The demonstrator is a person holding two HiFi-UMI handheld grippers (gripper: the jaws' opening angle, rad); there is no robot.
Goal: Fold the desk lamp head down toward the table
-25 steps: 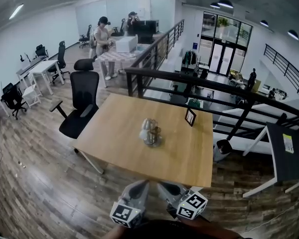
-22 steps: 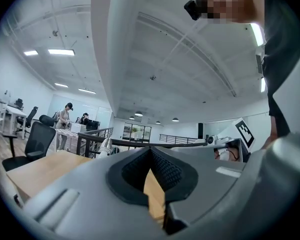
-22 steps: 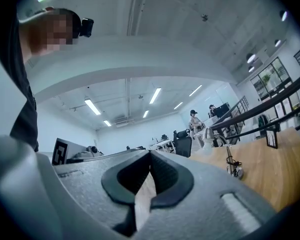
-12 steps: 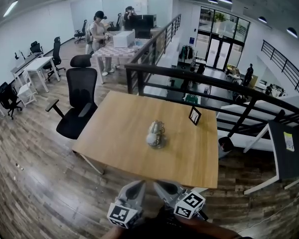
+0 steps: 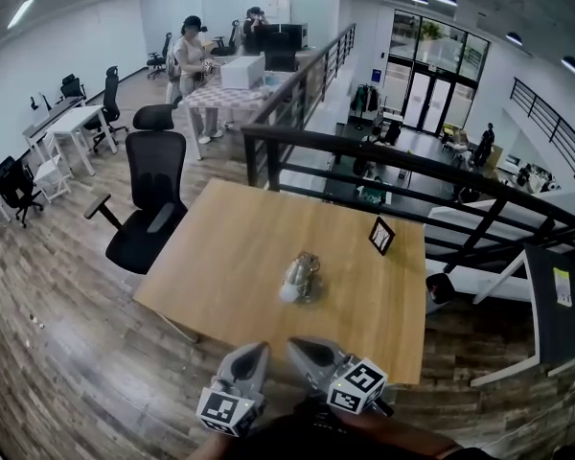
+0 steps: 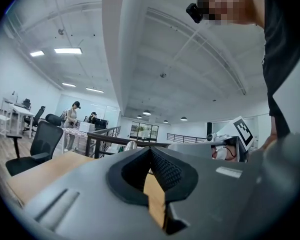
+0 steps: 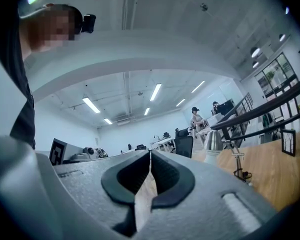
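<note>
A small silvery desk lamp (image 5: 300, 276) stands near the middle of the wooden table (image 5: 230, 257). In the right gripper view the lamp (image 7: 216, 140) shows to the right of the jaws, its cone-shaped head up on a thin jointed arm above a dark base. The left gripper view shows only the tip of the lamp head (image 6: 131, 145) over the jaw. My left gripper (image 5: 260, 351) and right gripper (image 5: 294, 343) hover side by side at the table's near edge, short of the lamp. Both are shut with nothing between the pads.
A small black picture frame (image 5: 381, 235) stands on the table's far right part. A black office chair (image 5: 153, 199) sits at the left side. A dark railing (image 5: 364, 156) runs behind the table. People stand at a far desk (image 5: 194, 60).
Both grippers have come forward to the table's near edge, side by side and still shut. The table and lamp now lie closer and lower in the head view.
</note>
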